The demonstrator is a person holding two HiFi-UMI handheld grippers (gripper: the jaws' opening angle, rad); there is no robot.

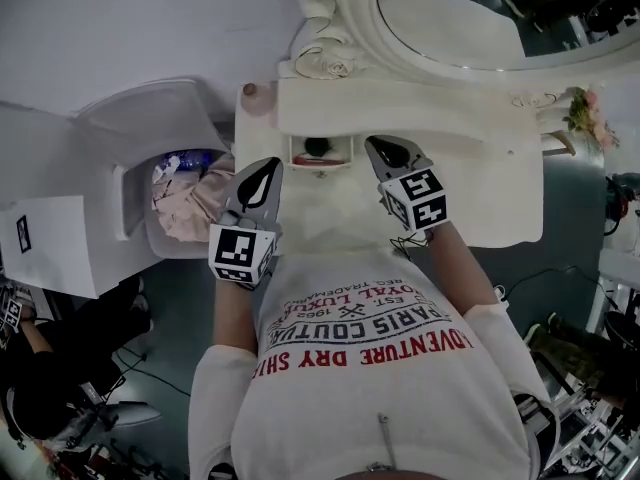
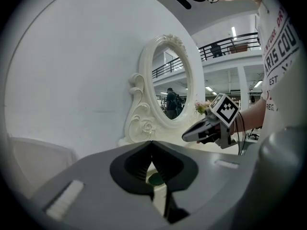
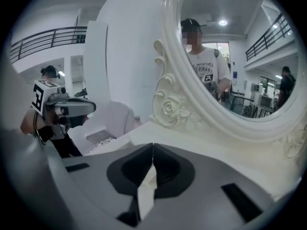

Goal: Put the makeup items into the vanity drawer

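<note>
The white vanity [image 1: 480,168] has a small drawer [image 1: 320,152] pulled open in its front, with a dark item and something red inside. My left gripper [image 1: 268,171] hovers just left of the drawer and in front of it, jaws together and nothing between them. My right gripper [image 1: 379,148] is just right of the drawer over the tabletop, jaws shut and empty. In the left gripper view the closed tips [image 2: 151,143] face the mirror [image 2: 168,87], with the right gripper [image 2: 188,138] beyond. In the right gripper view the tips [image 3: 152,145] meet over the tabletop [image 3: 192,140].
An open white bin [image 1: 185,203] with pink cloth and odds and ends stands left of the vanity. A small round brown thing [image 1: 250,90] sits on the vanity's left corner, flowers [image 1: 585,113] at its right end. The carved oval mirror [image 1: 450,18] rises behind.
</note>
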